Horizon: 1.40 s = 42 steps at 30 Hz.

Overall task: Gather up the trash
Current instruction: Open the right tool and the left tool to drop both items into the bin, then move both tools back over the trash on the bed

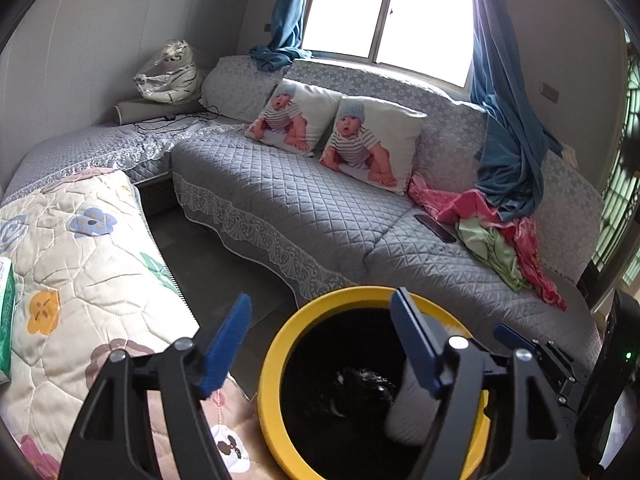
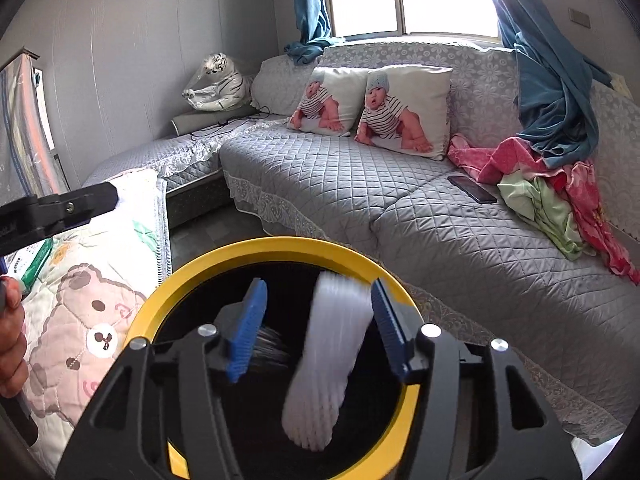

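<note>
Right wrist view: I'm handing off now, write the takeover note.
Right gripper: open, over the yellow-rimmed bin; the white foam sleeve lies between its fingers, blurred, apparently dropping in.
Left gripper: open, empty, beside the bin over the floral quilt.
Done: sleeve at the bin mouth; dark bag liner inside.
Left: confirm the sleeve has landed. A green packet lies on the quilt; whether it is trash is unclear.

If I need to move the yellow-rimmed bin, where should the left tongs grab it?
Grip the yellow bin by its rim, from above, one finger inside and one outside. The rim is a thin exposed ring facing up. Take the near-left arc: the right tongs and the white foam sleeve occupy the middle.
</note>
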### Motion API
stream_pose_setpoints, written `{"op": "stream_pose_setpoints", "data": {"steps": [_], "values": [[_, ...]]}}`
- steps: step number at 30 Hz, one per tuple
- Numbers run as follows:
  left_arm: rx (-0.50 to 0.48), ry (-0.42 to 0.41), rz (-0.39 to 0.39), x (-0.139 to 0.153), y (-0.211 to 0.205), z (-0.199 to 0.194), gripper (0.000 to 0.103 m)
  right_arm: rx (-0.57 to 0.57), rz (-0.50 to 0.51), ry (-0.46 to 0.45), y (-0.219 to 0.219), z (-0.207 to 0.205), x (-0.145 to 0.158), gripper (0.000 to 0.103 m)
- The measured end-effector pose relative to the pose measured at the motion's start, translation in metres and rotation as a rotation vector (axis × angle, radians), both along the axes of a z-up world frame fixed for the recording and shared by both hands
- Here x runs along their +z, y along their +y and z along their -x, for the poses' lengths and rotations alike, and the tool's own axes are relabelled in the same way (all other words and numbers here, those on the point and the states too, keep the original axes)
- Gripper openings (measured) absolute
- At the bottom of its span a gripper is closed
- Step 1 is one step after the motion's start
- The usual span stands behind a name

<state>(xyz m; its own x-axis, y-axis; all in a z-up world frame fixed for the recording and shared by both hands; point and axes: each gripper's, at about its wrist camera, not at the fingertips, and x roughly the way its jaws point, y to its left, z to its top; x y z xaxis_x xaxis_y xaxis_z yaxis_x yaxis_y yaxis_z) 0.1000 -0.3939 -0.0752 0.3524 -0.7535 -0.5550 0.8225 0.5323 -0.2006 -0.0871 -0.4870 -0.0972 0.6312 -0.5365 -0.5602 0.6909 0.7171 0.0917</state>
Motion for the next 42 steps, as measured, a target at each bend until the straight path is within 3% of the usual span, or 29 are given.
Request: {"op": "stream_pose_setpoints", "data": {"steps": [5, 17, 21, 27, 33, 37, 42], "values": [[0.063, 0.006, 0.054, 0.01, 0.02, -0.01, 0.092, -0.022, 0.022, -0.025, 0.001, 0.005, 0.006, 0.067], [0.297, -0.095, 0.119, 0.047, 0.106, -0.043, 0.095, 0.024, 0.15, -0.087, 0.034, -0.009, 0.036, 0.091], [0.352, -0.13, 0.163, 0.064, 0.15, -0.05, 0.095, 0.096, 0.197, -0.108, 0.055, -0.024, 0.047, 0.092], [0.417, -0.135, 0.18, 0.078, 0.221, -0.062, 0.095, 0.253, 0.204, -0.16, 0.096, -0.055, 0.061, 0.094], [0.531, -0.161, 0.221, 0.086, 0.307, -0.066, 0.095, 0.527, 0.254, -0.203, 0.163, -0.085, 0.069, 0.095], [0.579, -0.151, 0.175, 0.075, 0.361, -0.069, 0.095, 0.716, 0.269, -0.207, 0.212, -0.099, 0.068, 0.095], [0.629, -0.137, 0.155, 0.054, 0.412, -0.063, 0.095, 0.875, 0.289, -0.191, 0.26, -0.105, 0.061, 0.095]]}}
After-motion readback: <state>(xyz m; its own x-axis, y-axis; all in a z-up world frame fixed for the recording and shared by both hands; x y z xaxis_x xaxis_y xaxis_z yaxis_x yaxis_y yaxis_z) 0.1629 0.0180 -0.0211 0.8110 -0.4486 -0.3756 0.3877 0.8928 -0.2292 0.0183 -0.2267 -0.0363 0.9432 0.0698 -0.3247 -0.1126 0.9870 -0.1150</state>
